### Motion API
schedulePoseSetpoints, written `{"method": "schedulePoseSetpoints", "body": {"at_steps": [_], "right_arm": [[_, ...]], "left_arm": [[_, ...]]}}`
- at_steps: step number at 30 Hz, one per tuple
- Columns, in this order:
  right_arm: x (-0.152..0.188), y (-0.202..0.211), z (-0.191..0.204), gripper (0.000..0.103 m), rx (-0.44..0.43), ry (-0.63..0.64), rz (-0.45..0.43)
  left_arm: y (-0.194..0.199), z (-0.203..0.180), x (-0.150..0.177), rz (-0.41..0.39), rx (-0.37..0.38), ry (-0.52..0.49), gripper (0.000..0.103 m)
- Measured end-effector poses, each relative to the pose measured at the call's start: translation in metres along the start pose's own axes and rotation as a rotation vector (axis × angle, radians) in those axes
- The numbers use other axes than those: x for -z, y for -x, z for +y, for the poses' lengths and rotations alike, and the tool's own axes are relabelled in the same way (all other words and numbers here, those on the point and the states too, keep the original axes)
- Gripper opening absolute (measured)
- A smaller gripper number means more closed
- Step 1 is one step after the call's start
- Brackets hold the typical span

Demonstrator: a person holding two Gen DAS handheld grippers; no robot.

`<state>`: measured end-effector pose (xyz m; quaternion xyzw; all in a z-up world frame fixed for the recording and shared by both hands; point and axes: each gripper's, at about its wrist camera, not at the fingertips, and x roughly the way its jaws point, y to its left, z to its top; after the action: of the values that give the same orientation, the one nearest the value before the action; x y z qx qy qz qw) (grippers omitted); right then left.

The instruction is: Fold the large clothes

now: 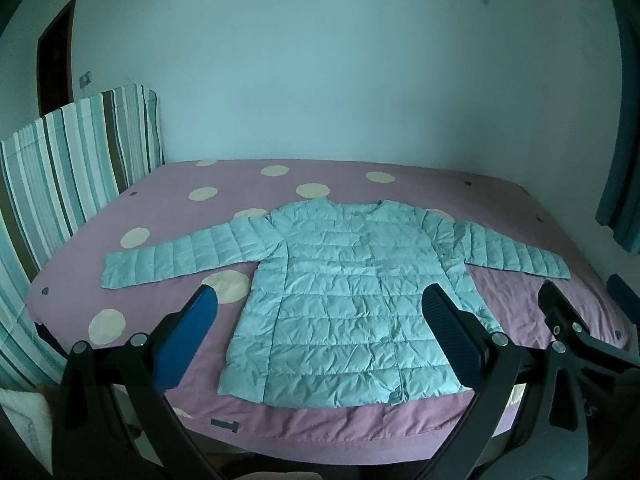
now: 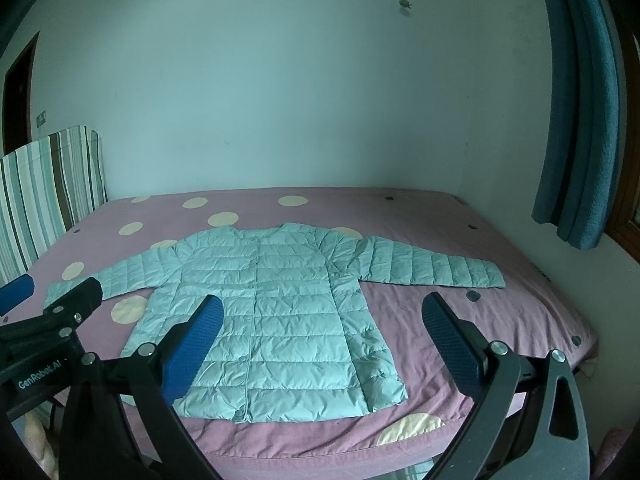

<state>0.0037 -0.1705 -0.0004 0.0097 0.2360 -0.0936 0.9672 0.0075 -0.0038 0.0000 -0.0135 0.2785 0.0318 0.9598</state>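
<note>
I am holding my left hand-held gripper [image 1: 320,336] and right hand-held gripper [image 2: 322,338] spread wide and empty above the bed's [image 1: 520,300] near edge. The jacket [image 1: 352,300] is lying flat mid-bed, both sleeves out, 0 folds made; everything is remaining.

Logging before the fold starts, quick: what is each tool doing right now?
Left tool: open, holding nothing, above the quilted jacket.
Right tool: open, holding nothing.

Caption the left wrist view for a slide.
Open left gripper hovers over a pale blue quilted jacket spread flat, sleeves out, on a pink polka-dot bed.
</note>
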Motion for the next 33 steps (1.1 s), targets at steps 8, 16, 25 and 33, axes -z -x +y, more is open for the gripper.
{"method": "schedulePoseSetpoints", "body": {"at_steps": [8,16,25,33], "right_arm": [[0.0,0.0,-0.0003,0.099,0.0,0.0,0.0],[-0.0001,0.0,0.0007,0.099,0.001,0.001,-0.001],[0.0,0.0001,0.0006,0.099,0.001,0.001,0.0],[-0.0003,0.0,0.001,0.099,0.002,0.002,0.001]], "left_arm": [[-0.0025,-0.002,-0.0021,0.005,0.01,-0.001,0.101],[-0.0028,-0.0016,-0.0028,0.007,0.011,0.0,0.101],[-0.0038,-0.0022,-0.0025,0.011,0.011,0.002,0.101],[-0.0042,-0.0016,-0.0032,0.013,0.012,0.003,0.101]]}}
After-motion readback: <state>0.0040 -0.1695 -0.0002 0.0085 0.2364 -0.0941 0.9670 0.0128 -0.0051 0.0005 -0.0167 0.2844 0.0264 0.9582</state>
